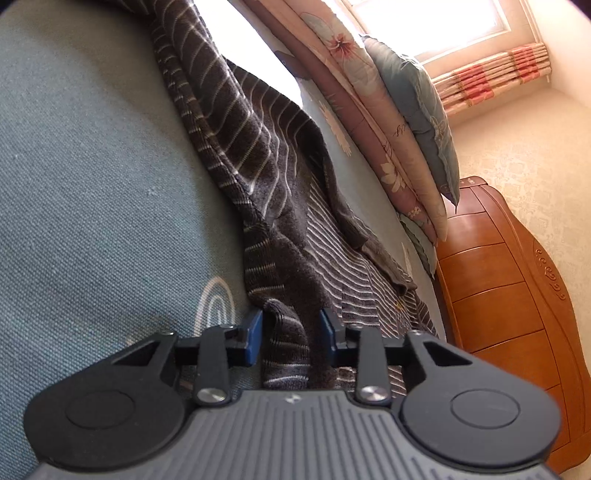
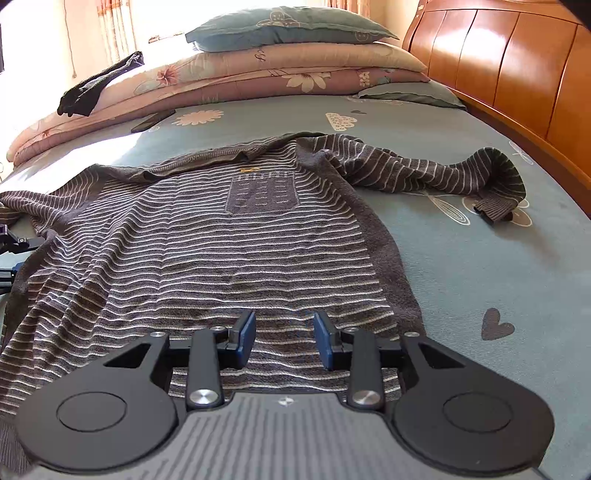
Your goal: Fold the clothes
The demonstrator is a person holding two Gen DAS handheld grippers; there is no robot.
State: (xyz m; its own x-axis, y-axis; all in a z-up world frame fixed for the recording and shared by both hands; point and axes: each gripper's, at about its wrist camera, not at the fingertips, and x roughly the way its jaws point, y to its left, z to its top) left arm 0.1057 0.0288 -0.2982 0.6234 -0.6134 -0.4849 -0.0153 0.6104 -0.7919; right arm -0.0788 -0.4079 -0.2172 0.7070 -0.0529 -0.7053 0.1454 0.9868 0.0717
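Bedsheet (image 2: 461, 280), sweater (image 2: 207, 251) hem hidden

Both wrist views look low across the bed (image 2: 461, 258) — sharing the striped sweater (image 2: 207, 236).

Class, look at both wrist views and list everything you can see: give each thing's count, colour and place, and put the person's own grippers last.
Sweater: one, dark grey with thin white stripes and a chest pocket, spread front up on the bed; one sleeve trails toward the headboard.
Bed sheet: one, grey-green with printed flowers, clouds and hearts, under the sweater.
Folded quilts: a pink floral stack at the bed's far end.
Pillows: two, grey-blue; one tops the stack, one lies beside it.
Dark garment: one, black, draped on the quilts.
Headboard: one, orange-brown wood.
Curtain: red-and-cream, under the window.
Left gripper: black with blue pads, a sweater fold between them.
Right gripper: same colours, open above the sweater's lower part.
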